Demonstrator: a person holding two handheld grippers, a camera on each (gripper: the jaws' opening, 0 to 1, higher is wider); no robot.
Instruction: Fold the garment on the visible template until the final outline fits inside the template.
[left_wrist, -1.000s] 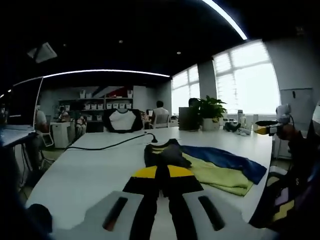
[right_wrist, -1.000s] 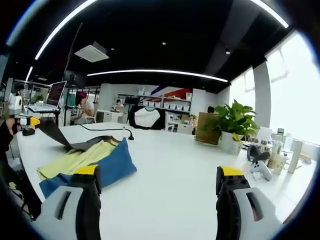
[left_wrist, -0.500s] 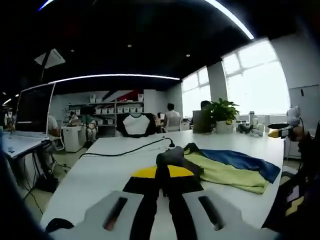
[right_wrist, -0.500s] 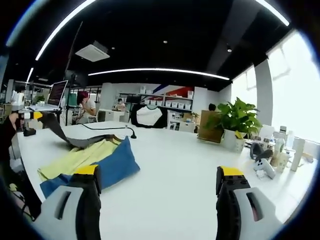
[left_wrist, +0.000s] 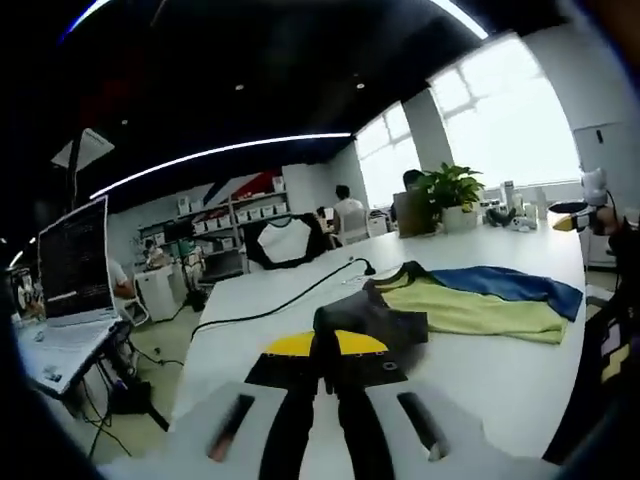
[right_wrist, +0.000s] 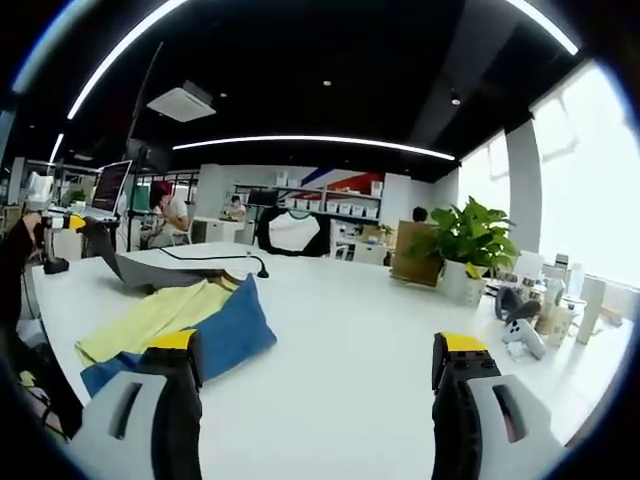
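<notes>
While right hand-held gripper (right_wrist: 315, 385) gapes, left hand-held gripper (left_wrist: 327, 352) pinching garment (left_wrist: 470, 303)

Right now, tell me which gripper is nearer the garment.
Left. The left gripper is shut on the garment's dark edge, lifting it. The right gripper hangs open over bare table, with the garment off to its left.

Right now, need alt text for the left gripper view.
The left gripper, jaws shut on a dark sleeve, lifts it off a yellow and blue garment lying on a white table. A black cable runs across the table; beyond are office shelves, a plant and bright windows.
</notes>
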